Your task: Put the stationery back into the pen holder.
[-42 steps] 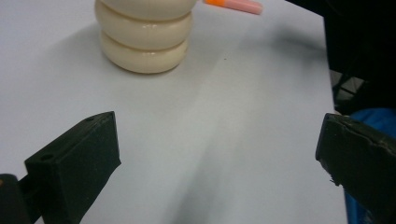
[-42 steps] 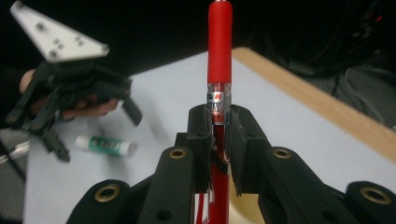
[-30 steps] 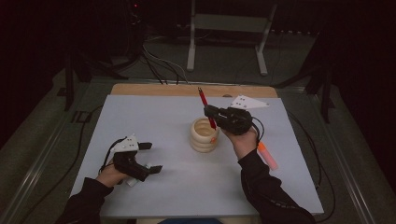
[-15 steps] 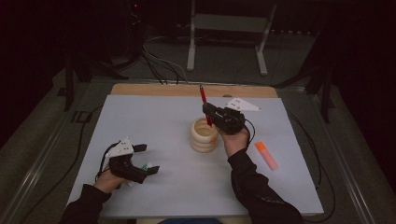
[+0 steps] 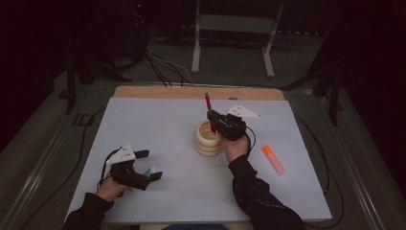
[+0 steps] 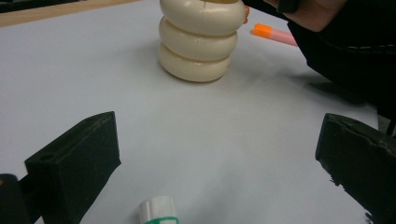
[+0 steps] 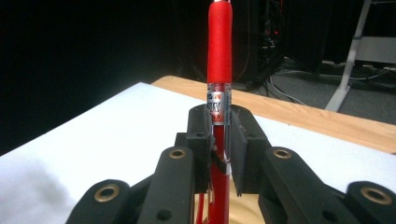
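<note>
Nearest, left gripper point(image 5: 149, 165): low over the white table sheet point(image 5: 158, 120), jaws spread wide apart, nothing gripped. A white marker with a green band point(image 6: 159, 211) lies on the sheet between those jaws, touching neither. Beyond the jaws, well apart: a cream ribbed holder point(image 5: 209, 139), three stacked rings, upright. Right gripper point(image 5: 213, 120): above the holder's far rim, jaws clamped together on a red pen point(image 7: 219, 60). The pen stands upright, its upper part rising above the jaws, its lower end down over the holder's opening. Farther right of that gripper, apart from it: an orange highlighter point(image 5: 273, 159) flat on the sheet.
</note>
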`<state>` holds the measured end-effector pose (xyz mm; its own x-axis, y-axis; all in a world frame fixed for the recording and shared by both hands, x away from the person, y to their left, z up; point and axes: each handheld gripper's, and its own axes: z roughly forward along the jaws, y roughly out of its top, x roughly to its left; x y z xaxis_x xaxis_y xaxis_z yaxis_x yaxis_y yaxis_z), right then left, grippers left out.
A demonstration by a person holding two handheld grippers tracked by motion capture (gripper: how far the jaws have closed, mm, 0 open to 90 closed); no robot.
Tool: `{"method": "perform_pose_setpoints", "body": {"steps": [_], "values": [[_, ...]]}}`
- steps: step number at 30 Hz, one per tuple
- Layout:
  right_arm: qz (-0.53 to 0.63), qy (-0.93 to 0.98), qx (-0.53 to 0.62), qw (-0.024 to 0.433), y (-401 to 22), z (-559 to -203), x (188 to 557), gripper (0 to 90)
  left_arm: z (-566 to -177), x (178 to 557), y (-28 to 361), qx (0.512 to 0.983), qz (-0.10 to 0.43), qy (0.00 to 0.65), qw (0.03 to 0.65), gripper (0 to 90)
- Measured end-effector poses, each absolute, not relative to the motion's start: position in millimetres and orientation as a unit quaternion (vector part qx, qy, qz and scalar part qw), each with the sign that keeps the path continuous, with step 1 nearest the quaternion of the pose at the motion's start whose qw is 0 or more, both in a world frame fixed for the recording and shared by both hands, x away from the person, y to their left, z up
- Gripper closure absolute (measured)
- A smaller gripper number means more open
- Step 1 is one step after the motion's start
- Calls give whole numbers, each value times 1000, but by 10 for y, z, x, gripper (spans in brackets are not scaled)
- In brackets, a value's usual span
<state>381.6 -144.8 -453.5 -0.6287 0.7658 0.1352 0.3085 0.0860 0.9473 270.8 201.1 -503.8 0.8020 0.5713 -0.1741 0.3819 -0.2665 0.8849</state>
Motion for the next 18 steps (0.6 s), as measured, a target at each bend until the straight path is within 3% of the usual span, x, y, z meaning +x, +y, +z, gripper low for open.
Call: {"method": "perform_pose_setpoints", "body": {"steps": [18], "values": [[521,724,424,158,-1474,-4668,3808,795,-5043,2707,2031,788,89,297,532,4]]}}
